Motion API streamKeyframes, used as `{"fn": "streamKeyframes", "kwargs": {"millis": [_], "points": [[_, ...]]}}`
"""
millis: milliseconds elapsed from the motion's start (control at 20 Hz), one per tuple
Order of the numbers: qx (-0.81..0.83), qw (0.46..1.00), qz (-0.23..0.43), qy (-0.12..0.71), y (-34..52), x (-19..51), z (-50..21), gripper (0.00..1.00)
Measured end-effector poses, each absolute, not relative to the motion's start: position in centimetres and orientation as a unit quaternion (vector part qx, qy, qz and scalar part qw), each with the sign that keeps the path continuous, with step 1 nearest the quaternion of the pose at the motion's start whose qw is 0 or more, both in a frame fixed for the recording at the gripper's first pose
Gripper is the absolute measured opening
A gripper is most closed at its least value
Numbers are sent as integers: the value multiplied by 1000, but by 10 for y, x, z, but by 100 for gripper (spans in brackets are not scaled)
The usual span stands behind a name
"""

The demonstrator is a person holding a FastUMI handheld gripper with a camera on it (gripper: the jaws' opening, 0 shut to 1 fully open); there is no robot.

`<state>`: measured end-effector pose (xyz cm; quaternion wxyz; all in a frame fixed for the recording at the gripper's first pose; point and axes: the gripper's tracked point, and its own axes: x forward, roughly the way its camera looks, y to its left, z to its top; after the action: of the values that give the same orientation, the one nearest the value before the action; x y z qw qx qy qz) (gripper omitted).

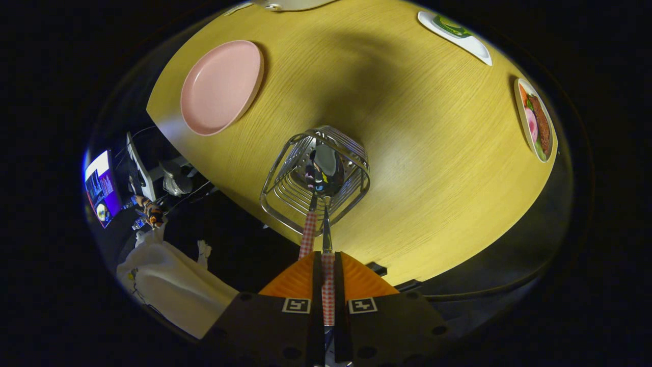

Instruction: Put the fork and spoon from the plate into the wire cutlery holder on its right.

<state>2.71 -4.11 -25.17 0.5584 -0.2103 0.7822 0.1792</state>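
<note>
My gripper (328,260) is shut on the red-checked handle of the spoon (326,171), which points straight ahead of the fingers. The spoon's shiny bowl sits in the mouth of the wire cutlery holder (285,196); how deep it reaches I cannot tell. A second red-checked handle, probably the fork (307,235), leans out of the holder just left of the spoon's shaft. Its head is hidden inside the wires. The pink plate (221,86) lies beyond and to the left of the holder with nothing on it.
The holder stands near the edge of the round wooden table (433,168). A plate of food (535,122) and a white dish (458,33) lie at the table's far right. Off the table to the left are a lit screen (102,188) and white cloth (168,288).
</note>
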Motion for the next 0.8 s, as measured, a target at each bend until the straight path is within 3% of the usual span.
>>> {"fn": "streamKeyframes", "kwargs": {"millis": [100, 300, 350, 400, 550, 800], "points": [[-207, 558, 181, 783, -35, 31, -254, 14], [-169, 580, 192, 774, -19, 39, -247, 41], [-165, 590, 195, 766, -18, 41, -246, 55], [-155, 600, 199, 759, -15, 42, -242, 61], [-122, 646, 204, 725, -7, 47, -229, 97], [-80, 728, 209, 648, 3, 46, -201, 100]]}}
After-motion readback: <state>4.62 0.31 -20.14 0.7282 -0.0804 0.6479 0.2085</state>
